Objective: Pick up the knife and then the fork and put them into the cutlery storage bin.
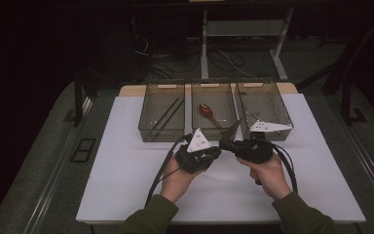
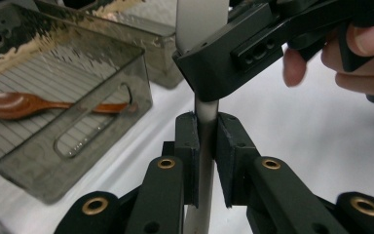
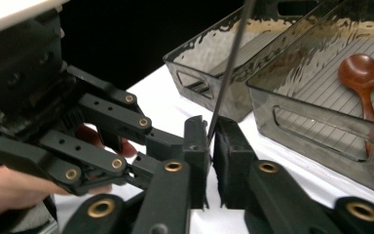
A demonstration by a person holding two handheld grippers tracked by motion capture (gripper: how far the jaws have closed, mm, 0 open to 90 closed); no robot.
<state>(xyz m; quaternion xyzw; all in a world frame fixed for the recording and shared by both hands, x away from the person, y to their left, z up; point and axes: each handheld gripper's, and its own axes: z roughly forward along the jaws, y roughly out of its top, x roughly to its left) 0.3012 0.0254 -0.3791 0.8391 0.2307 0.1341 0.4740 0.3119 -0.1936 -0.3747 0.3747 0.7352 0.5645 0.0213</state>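
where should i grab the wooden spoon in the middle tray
Take the wooden spoon by the middle of its handle, coming straight down from above. It lies flat on the floor of the middle tray, whose walls block a sideways approach. The handle is slim and straight, the bowl wide and rounded. Set the gripper's jaws across the handle's slanted line.

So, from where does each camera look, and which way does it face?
High view: above the person's side, facing forward and down onto the table and trays; forearms, left hand, right hand show.
Left gripper view: on the left gripper, along its jaws at the clamped metal utensil; right hand behind.
Right gripper view: on the right gripper, along its jaws; left hand beside.
Shared: both gripper views show metal utensil and wooden spoon.
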